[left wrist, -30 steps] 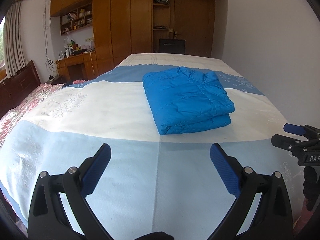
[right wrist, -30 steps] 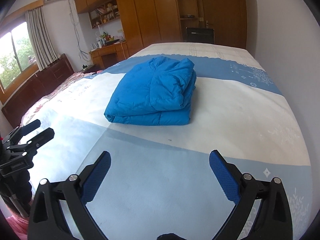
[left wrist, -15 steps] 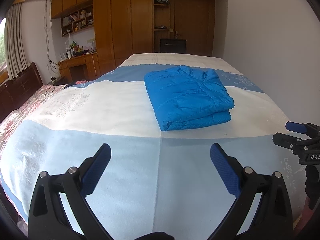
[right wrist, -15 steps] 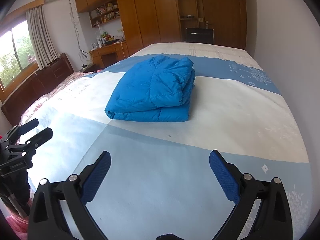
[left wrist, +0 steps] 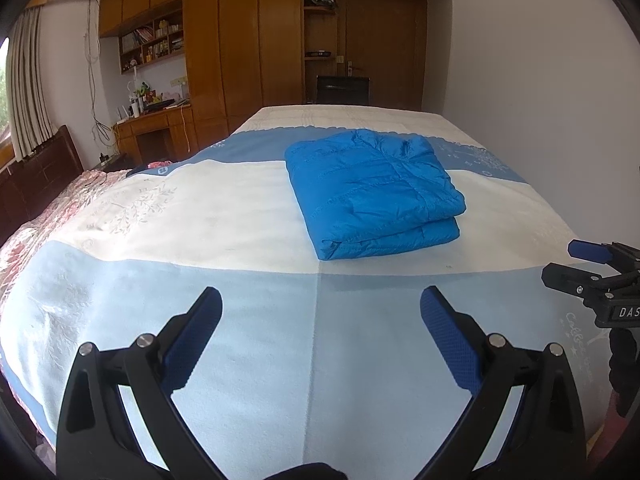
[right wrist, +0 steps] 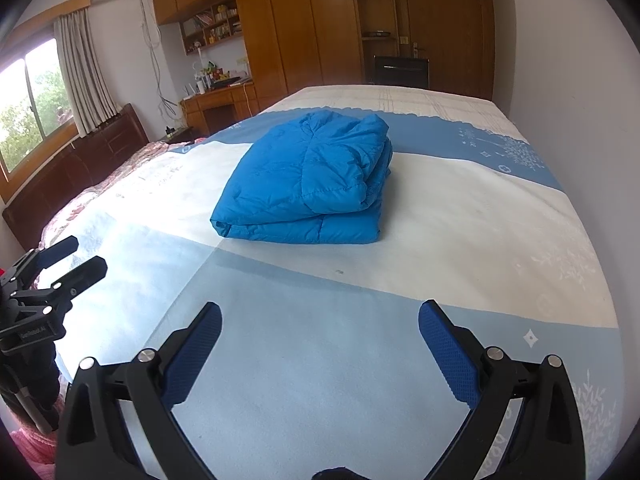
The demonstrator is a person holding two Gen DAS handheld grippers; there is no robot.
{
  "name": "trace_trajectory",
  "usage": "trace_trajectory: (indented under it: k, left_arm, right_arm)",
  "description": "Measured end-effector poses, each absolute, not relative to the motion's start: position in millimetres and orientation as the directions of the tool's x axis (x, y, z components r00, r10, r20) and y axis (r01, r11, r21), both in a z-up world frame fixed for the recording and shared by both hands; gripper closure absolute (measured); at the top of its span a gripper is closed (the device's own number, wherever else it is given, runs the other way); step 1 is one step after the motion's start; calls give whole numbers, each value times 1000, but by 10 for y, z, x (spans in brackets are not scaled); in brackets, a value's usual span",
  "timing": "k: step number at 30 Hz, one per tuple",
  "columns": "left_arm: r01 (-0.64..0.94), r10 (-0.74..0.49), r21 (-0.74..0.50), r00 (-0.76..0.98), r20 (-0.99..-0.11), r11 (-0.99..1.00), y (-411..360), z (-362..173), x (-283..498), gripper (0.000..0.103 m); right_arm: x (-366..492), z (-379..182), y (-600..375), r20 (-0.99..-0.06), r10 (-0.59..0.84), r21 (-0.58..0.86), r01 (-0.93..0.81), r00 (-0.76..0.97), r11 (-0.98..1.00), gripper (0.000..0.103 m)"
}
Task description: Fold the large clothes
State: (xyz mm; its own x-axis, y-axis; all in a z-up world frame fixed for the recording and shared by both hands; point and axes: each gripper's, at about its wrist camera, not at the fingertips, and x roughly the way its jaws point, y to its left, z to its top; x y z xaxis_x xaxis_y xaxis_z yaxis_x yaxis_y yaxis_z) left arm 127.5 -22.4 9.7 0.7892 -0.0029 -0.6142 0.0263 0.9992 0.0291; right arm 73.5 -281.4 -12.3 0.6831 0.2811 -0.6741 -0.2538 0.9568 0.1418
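Here the left tongs (left wrist: 320, 320) hang spread wide and empty above the pale blue band of the bed (left wrist: 240, 208). Well ahead of both, the blue padded jacket (left wrist: 374, 192) lies folded in a neat stack on the white band. The right tongs (right wrist: 320, 332) are likewise gaping, holding nothing.

The right gripper (left wrist: 592, 264) is running off the left wrist view's right edge, its label reading only "DAS". The left gripper (right wrist: 70, 258) is being cropped likewise at the right wrist view's left edge — its small label too tiny to read. The shelf items (left wrist: 154, 40) are blurring together, and the folded jacket (right wrist: 308, 180) is hiding its own underside.
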Motion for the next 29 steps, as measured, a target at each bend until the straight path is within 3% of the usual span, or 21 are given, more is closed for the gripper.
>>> trace_trajectory:
  k: [29]
  left_arm:
    - [10,4,19,775,-632,1000,-141,28,1353,4]
  right_arm:
    - [834,-156,-2810,-688,276,138,-252,671,958,4]
